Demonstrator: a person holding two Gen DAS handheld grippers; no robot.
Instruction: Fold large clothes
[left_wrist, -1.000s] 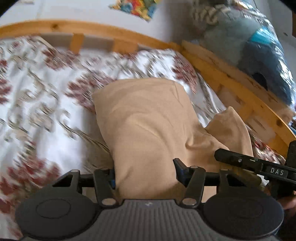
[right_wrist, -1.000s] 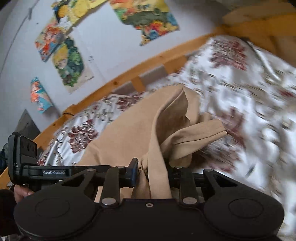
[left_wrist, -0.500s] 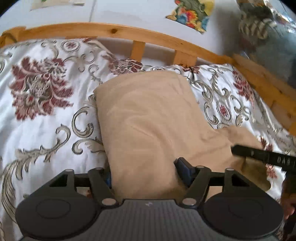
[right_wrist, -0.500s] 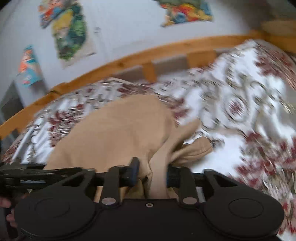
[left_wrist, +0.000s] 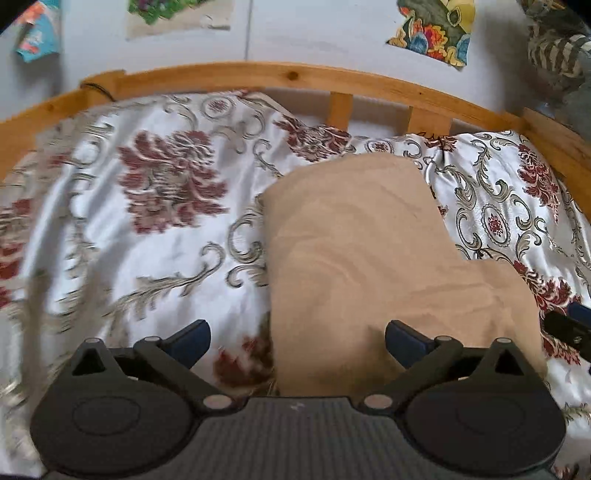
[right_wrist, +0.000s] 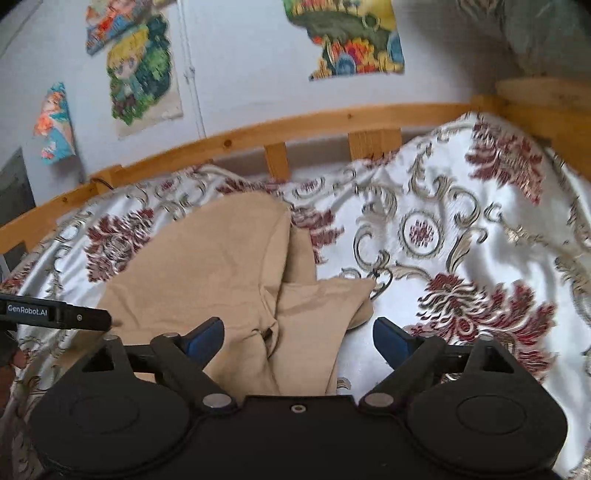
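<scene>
Garment (left_wrist: 354, 258) flat; both grippers' jaws opening, tilted down.

This is a bedroom in a home. A bed (left_wrist: 110, 229) fills most of both views, spread with a shiny white cover patterned in dark red flowers and grey scrolls. A pale wooden rail with short slats (right_wrist: 280, 129) runs along its far side against a plain light wall (right_wrist: 240, 66). Colourful cartoon pictures (right_wrist: 142, 70), torn at the edges, are stuck to that wall. In the upper right corner is what may be a heap of bedding or clothes (left_wrist: 557, 55), too blurred to tell.
</scene>
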